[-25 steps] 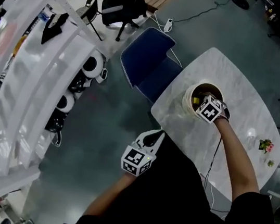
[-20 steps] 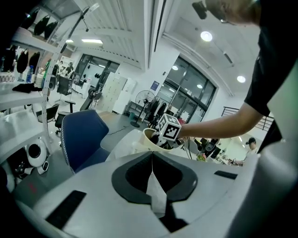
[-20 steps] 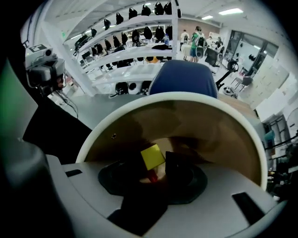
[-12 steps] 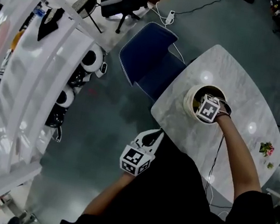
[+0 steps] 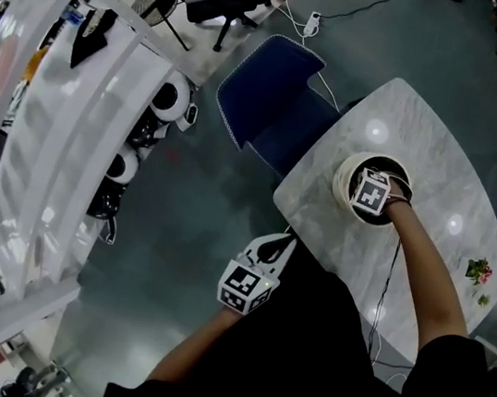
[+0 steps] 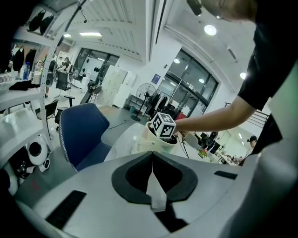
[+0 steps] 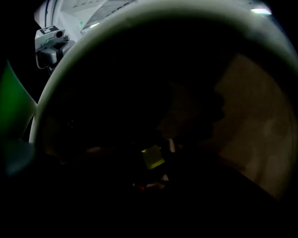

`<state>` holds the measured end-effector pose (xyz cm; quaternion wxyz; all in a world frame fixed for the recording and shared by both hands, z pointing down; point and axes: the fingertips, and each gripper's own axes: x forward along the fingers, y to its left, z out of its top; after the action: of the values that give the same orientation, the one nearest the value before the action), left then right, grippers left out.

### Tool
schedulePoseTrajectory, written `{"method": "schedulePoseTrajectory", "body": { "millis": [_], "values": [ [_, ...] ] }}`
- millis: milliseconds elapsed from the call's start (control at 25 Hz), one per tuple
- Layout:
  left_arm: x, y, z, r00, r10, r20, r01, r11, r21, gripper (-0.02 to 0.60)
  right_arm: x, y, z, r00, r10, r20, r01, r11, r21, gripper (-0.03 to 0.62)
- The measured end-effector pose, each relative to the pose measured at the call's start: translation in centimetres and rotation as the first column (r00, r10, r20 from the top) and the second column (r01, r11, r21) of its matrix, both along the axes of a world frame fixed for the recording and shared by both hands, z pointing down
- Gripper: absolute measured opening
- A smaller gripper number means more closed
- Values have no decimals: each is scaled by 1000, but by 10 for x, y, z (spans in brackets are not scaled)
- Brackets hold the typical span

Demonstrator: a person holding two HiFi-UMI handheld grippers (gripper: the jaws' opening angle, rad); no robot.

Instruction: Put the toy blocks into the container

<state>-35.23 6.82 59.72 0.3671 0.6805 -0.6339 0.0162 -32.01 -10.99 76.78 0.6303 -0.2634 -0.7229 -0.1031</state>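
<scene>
— Grey-green floor [image 5: 202, 195] is spread across the middle of the head view. How is it bounded?
— It is hemmed at 9 o'clock by white shelving [image 5: 62, 135] and at 3 o'clock by the pale marble table [image 5: 442, 158]. A broad bare strip is left between them. A blue chair [image 5: 273, 103] is tucked against the table's edge at 11 o'clock.
— And the container?
— The cream container [image 5: 339, 181] is stood just inside the table's 9 o'clock edge. Bare marble is left from 12 to 4 o'clock of it.
— How are the grippers found?
— The right gripper [image 5: 372, 196] is pointed steeply down into the container's mouth. Its jaws are lost in the dark there, so a grip cannot be judged. A yellow-green toy block [image 7: 152, 157] is glimpsed low inside the container, just ahead of that gripper. The left gripper [image 6: 152, 162] is held off the table at 7 o'clock, its jaws pressed together on nothing.
— What can be read?
— Only black-and-white square markers [image 5: 245, 287] on the grippers are made out.
</scene>
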Motion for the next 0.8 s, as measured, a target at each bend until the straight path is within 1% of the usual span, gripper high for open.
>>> {"method": "schedulePoseTrajectory", "body": {
  "millis": [120, 240, 400, 480, 680, 800],
  "values": [
    [-1, -1, 2, 1000, -6, 0, 6, 1000, -8, 5, -7, 4, 1, 1000, 4, 17, -4, 999, -33, 160],
    [-3, -2, 2, 1000, -8, 1, 8, 1000, -11, 5, -10, 5, 1, 1000, 6, 21, -5, 999, -47, 161],
    [0, -3, 3, 1000, -2, 8, 2, 1000, -12, 5, -5, -2, 1, 1000, 10, 12, -10, 1000, -21, 175],
    [3, -3, 2, 1000, -6, 14, 6, 1000, -9, 5, -5, -5, -3, 1000, 12, 29, -11, 1000, -21, 175],
    [7, 3, 2, 1000, -12, 15, 12, 1000, -1, 5, -3, -12, -17, 996, 75, 54, -75, 997, -9, 175],
    [11, 7, -6, 1000, -14, 26, 14, 1000, 14, 5, -4, -11, -32, 986, 130, 102, -128, 992, -21, 175]
  ]
}}
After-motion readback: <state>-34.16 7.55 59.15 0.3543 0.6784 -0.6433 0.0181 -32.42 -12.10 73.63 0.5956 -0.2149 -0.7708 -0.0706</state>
